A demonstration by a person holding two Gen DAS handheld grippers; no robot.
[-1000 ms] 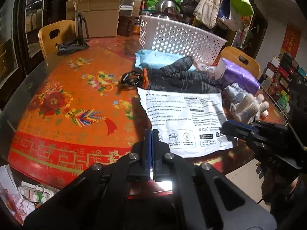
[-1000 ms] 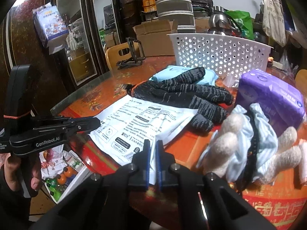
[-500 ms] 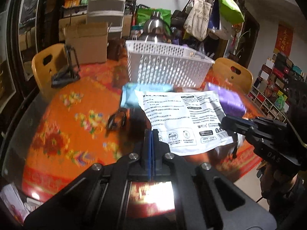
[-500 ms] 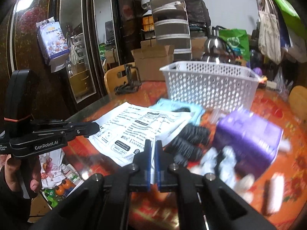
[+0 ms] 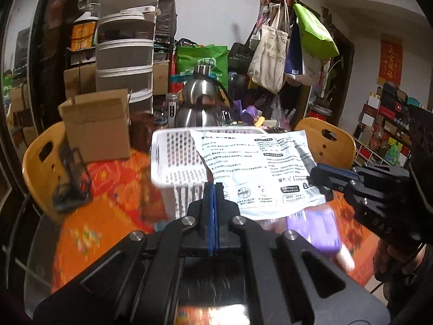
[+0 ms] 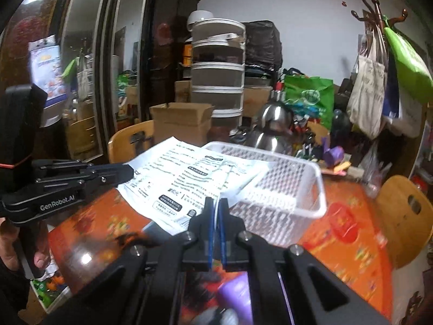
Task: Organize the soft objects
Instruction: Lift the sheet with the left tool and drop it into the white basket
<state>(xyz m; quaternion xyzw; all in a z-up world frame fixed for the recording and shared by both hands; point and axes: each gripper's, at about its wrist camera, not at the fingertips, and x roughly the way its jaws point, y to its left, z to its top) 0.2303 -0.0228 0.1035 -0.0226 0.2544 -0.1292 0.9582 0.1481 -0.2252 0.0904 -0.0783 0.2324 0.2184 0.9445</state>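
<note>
Readable in white on the side of the left tongs [image 6: 127,172], seen from the right wrist: "GenRobot.AI". Embossed on the black body of the right tongs [image 5: 315,174], seen from the left wrist: "DAS". Printed all over the white packet [image 5: 259,173]: blocks of small black Chinese text, round pictograms and black label bars, too fine to make out. On the red wall banner [image 5: 391,59]: gold Chinese characters. On the cream tote bag [image 5: 270,51]: dark Chinese lettering, blurred.
</note>
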